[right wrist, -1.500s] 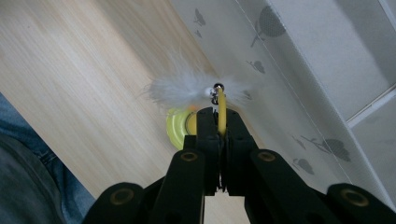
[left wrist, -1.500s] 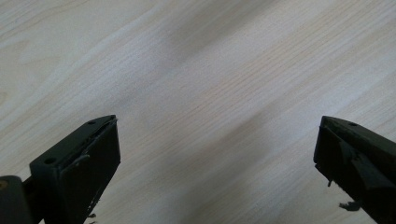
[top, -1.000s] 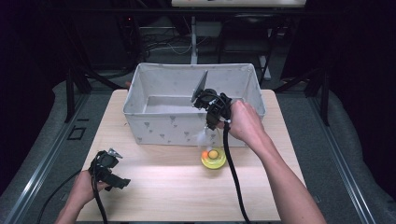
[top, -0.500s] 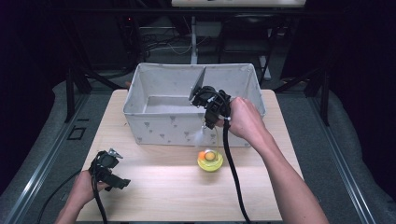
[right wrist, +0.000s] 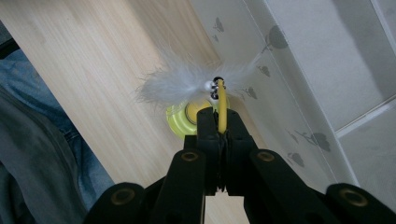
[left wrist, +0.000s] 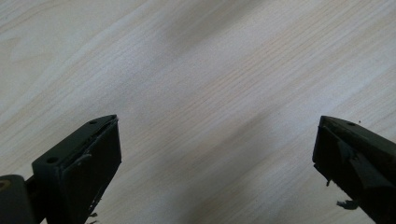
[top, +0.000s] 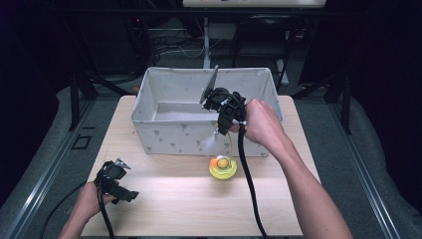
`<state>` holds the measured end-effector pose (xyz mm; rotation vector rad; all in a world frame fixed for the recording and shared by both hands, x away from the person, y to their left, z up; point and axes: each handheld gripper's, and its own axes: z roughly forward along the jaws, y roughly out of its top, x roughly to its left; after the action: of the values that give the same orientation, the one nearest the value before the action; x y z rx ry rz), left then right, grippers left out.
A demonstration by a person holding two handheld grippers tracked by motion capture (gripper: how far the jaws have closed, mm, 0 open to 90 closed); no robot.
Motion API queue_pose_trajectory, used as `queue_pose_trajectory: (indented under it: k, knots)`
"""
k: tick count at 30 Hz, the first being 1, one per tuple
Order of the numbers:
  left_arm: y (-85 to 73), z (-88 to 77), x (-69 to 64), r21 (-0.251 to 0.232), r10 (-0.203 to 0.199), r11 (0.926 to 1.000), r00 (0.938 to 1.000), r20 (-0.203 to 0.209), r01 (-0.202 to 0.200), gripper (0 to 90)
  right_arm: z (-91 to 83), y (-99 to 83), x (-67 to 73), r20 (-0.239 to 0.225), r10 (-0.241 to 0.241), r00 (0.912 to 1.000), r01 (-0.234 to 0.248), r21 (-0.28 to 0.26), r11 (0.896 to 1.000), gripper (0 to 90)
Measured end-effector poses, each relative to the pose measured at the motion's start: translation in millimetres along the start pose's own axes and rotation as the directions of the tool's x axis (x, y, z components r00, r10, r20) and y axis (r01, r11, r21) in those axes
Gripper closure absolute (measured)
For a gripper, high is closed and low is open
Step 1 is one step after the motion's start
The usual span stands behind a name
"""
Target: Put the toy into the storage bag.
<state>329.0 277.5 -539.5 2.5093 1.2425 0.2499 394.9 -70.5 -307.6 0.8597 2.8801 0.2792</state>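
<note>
A cat toy has a round yellow base (top: 222,168) with an orange ball, a thin yellow stem (top: 230,144) and a white feather tuft (top: 209,142). It is just in front of the bin's front wall. My right gripper (top: 219,128) points down over it, shut on the yellow stem (right wrist: 222,100). In the right gripper view the feathers (right wrist: 182,83) fan out past the gripper's (right wrist: 218,116) tips, with the yellow base (right wrist: 180,119) beneath. My left gripper (top: 127,181) rests at the table's near left, open, with bare wood between its jaws (left wrist: 217,154).
A white fabric bin (top: 169,137) with a grey triangle print stands at the back middle of the wooden table (top: 189,209); its wall (right wrist: 327,70) is right beside the toy. A black cable (top: 249,189) trails from the right gripper across the table. Dark frames surround the table.
My right gripper has drifted slightly left with the toy's stem, and the yellow base has shifted a little left with it. The left gripper has stayed still.
</note>
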Motion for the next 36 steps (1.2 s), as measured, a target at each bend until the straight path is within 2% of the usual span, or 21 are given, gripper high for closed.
queue_pose_trajectory:
  k: [36]
  knots:
    - [0.5,1.0,-0.5,0.012,0.005,0.9999,1.0,0.007,-0.005,1.4,-42.3,6.9,0.6,0.006,-0.023,0.9997,0.023,-0.012,1.0,88.0]
